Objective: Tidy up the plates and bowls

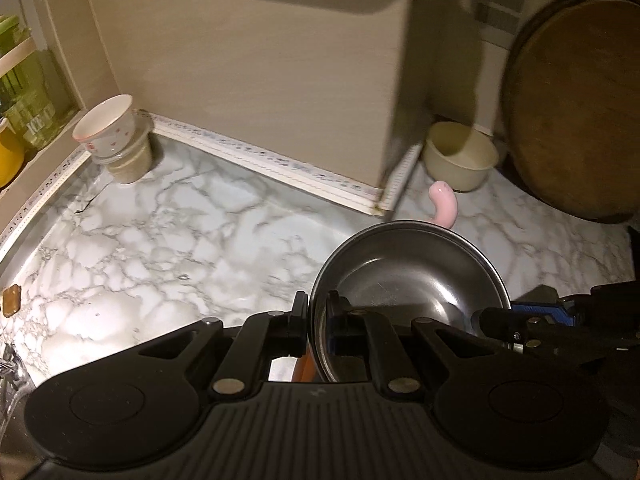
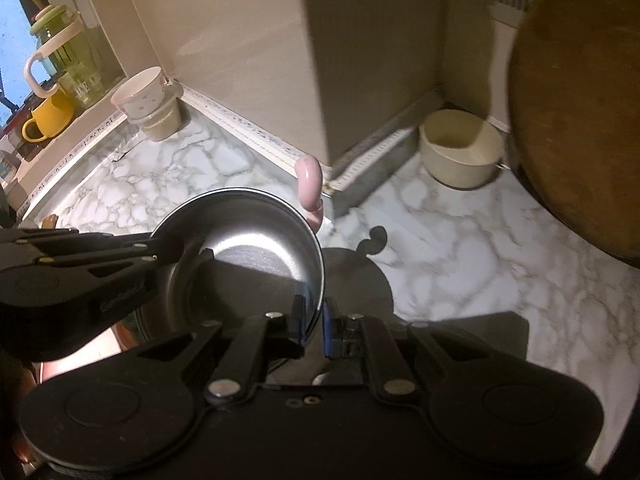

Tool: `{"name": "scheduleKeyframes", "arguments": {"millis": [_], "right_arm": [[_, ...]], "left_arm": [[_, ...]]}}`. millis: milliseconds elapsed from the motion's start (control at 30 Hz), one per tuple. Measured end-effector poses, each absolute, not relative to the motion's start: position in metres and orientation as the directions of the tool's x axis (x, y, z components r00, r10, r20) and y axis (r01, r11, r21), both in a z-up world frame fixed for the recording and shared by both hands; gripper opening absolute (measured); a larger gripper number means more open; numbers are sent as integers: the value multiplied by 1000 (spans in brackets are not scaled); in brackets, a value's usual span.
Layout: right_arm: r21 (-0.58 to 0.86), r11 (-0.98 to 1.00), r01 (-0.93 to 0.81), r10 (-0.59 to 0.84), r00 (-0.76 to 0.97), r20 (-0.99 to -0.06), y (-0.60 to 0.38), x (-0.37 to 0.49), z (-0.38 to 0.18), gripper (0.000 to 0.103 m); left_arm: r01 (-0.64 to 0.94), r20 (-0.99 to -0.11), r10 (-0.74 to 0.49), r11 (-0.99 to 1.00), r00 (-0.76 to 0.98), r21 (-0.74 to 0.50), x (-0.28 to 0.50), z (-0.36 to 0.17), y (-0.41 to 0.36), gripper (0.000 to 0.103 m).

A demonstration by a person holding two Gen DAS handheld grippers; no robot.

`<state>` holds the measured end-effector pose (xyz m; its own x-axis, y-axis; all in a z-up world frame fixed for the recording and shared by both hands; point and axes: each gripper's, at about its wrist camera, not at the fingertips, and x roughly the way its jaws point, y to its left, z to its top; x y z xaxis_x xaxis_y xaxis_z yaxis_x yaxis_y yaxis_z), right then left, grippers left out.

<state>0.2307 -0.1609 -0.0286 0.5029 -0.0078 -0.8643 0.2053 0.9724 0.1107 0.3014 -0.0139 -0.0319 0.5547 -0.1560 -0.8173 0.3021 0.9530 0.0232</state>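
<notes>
Steel is being pinched from two sides: the left gripper (image 1: pixel 318 316) and the right gripper (image 2: pixel 314 320) are each clamping their jaws on the rim of the metal bowl (image 1: pixel 408 276), holding it above the marble worktop (image 1: pixel 160 240). Beyond it a pink object (image 1: pixel 442 202) is showing near the wall corner, a cream bowl (image 1: pixel 460 156) is sitting at the back right beside a leaning round wooden board (image 1: pixel 576 112), and a white dotted bowl (image 1: pixel 106 124) is resting tilted on a beige cup (image 1: pixel 132 164) in the back left corner.
</notes>
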Motion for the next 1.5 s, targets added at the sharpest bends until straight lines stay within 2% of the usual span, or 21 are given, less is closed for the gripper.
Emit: {"name": "scheduleKeyframes", "arguments": {"millis": [333, 767, 1500], "right_arm": [[102, 964, 244, -36, 504, -863, -192, 176, -18, 9], [95, 945, 313, -63, 459, -886, -234, 125, -39, 8], [80, 946, 314, -57, 404, -913, -236, 119, -75, 9]], "left_arm": [[356, -823, -188, 934, 536, 19, 259, -30, -60, 8], [419, -852, -201, 908, 483, 24, 223, -63, -114, 8], [436, -878, -139, 896, 458, 86, 220, -107, -133, 8]]}}
